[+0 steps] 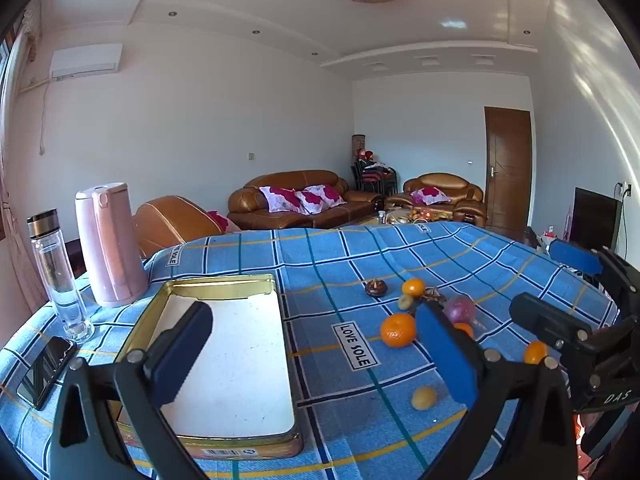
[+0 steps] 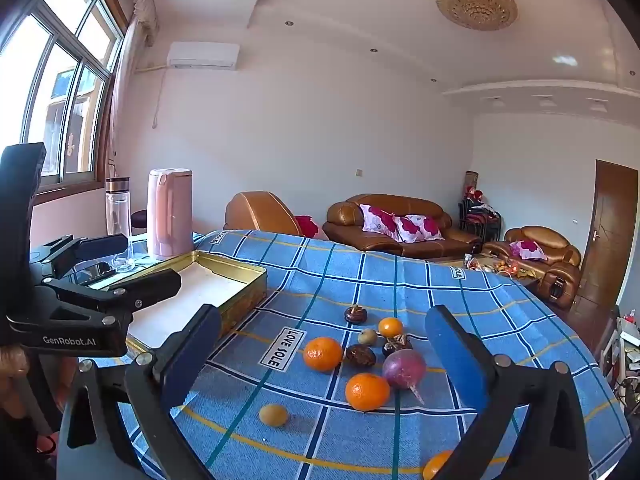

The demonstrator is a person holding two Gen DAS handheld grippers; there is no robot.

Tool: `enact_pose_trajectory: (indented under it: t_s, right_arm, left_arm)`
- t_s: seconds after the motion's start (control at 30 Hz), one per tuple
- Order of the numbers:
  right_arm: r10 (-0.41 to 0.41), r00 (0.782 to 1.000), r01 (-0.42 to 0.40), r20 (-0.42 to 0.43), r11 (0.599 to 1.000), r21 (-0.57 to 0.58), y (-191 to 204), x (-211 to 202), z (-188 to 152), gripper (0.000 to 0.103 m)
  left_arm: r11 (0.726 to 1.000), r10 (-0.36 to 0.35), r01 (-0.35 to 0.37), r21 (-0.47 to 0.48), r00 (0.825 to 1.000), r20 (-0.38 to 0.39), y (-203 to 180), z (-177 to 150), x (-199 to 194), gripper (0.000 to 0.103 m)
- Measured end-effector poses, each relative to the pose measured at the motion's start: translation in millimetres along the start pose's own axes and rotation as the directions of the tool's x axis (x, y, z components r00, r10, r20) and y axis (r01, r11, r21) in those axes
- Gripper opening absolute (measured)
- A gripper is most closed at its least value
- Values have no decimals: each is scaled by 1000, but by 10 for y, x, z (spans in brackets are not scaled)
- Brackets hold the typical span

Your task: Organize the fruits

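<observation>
Several fruits lie loose on the blue checked tablecloth (image 2: 400, 280): oranges (image 2: 323, 353) (image 2: 367, 391) (image 2: 390, 327), a purple round fruit (image 2: 404, 368), dark brown fruits (image 2: 360, 355) (image 2: 355, 314) and a small yellow fruit (image 2: 273, 415). A gold tin tray (image 1: 224, 284) with a white bottom sits empty to their left. My left gripper (image 1: 316, 352) is open above the tray's right edge. My right gripper (image 2: 324, 364) is open above the fruit cluster. Neither holds anything. In the left wrist view the right gripper's body (image 1: 580, 320) shows at the right.
A pink kettle (image 1: 108, 244), a clear glass bottle (image 1: 60, 276) and a black phone (image 1: 48, 364) stand left of the tray. Brown leather sofas (image 1: 304, 200) are beyond the table. A window is at the left in the right wrist view.
</observation>
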State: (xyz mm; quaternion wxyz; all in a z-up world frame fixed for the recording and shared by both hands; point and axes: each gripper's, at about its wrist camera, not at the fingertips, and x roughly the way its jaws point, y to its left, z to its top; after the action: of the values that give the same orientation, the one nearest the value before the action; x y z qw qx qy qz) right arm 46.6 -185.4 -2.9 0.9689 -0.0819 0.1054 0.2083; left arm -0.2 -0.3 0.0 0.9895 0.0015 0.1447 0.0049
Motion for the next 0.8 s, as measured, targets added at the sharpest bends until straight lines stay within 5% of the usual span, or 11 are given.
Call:
enact_pose_trajectory:
  t_s: [0.8]
  right_arm:
    - [-10,1000,10,-23,1000,8,-30,29,-47,102]
  left_arm:
    - [1000,1,-1,31,1000,-13,27,-36,40,103]
